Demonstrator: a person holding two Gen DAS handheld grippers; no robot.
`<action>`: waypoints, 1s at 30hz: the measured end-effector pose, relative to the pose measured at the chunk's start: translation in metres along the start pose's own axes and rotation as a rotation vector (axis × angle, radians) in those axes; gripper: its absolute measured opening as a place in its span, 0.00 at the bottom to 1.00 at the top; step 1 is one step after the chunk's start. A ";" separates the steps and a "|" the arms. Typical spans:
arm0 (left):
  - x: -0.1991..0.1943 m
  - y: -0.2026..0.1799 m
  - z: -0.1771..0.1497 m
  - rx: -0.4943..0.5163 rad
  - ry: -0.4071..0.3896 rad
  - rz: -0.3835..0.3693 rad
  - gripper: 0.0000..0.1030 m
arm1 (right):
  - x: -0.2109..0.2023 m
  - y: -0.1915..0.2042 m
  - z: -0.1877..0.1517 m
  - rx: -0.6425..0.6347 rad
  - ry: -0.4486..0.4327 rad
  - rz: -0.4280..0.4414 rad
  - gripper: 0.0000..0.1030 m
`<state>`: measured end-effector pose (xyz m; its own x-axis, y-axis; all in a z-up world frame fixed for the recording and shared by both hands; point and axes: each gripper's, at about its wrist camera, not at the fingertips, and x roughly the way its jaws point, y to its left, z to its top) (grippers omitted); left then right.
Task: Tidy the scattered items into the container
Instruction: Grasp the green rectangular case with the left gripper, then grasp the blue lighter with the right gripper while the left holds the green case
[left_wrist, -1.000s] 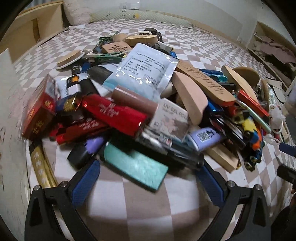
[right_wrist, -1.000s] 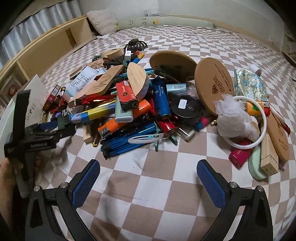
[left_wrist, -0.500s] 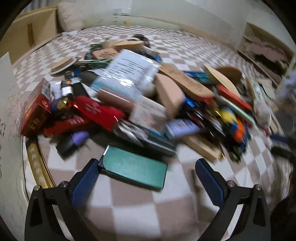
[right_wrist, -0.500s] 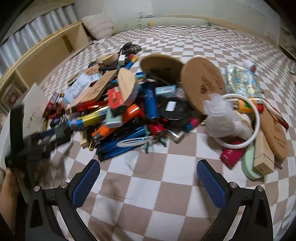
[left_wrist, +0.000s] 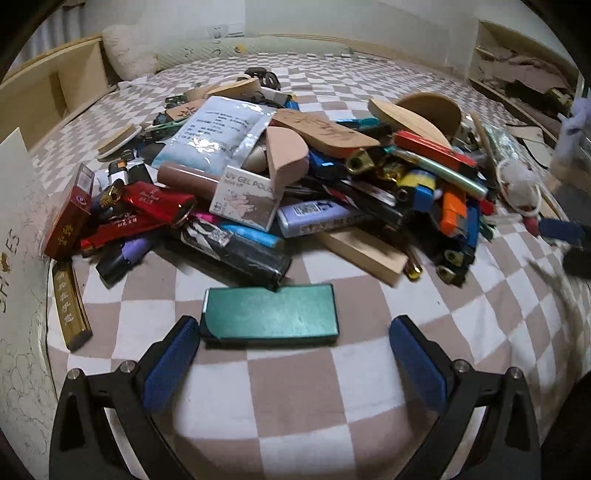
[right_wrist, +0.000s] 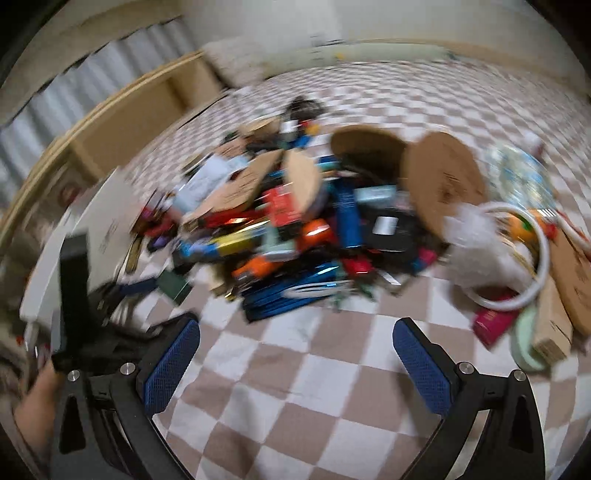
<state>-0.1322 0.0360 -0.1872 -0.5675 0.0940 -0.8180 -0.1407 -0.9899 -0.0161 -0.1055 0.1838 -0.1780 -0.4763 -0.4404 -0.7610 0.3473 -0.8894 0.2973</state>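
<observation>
container (left_wrist: 14, 229): white box wall with printed lettering, at the far left edge of the left wrist view, beside the pile; interior hidden.
gold bar (left_wrist: 70, 306): flat on the cloth next to the container wall, apart from the left gripper.
red carton (left_wrist: 70, 218): tilted at the left edge of the pile.
left gripper (left_wrist: 293, 354): jaws spread wide, holding nothing; its left pad (left_wrist: 171, 362) sits at the left end of the green box, contact cannot be confirmed; the right pad is well clear of the box.
green box (left_wrist: 269, 312): flat on the checked cloth (left_wrist: 288, 406), between the left gripper's fingers, just in front of the pile.
pile (left_wrist: 295, 177): lighters, small cartons, a white pouch and wooden pieces heaped on the cloth, not in the container.
right gripper (right_wrist: 295, 358): jaws spread wide, empty, over bare cloth short of the pile; view blurred.
white ring (right_wrist: 513, 258): right side of the pile in the right wrist view, around a white fluffy lump.
</observation>
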 end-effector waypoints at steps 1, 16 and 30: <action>0.001 0.000 0.001 -0.002 -0.003 0.003 0.97 | 0.004 0.006 0.000 -0.030 0.011 -0.004 1.00; -0.017 0.000 -0.011 -0.021 -0.036 0.040 0.66 | 0.024 0.033 0.016 -0.152 -0.020 0.181 1.00; -0.024 -0.010 -0.023 -0.014 -0.044 0.016 0.68 | 0.064 -0.003 0.024 -0.178 0.042 0.107 1.00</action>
<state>-0.0985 0.0412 -0.1802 -0.6048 0.0826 -0.7921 -0.1202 -0.9927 -0.0117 -0.1564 0.1559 -0.2137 -0.3961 -0.5227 -0.7549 0.5334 -0.8002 0.2742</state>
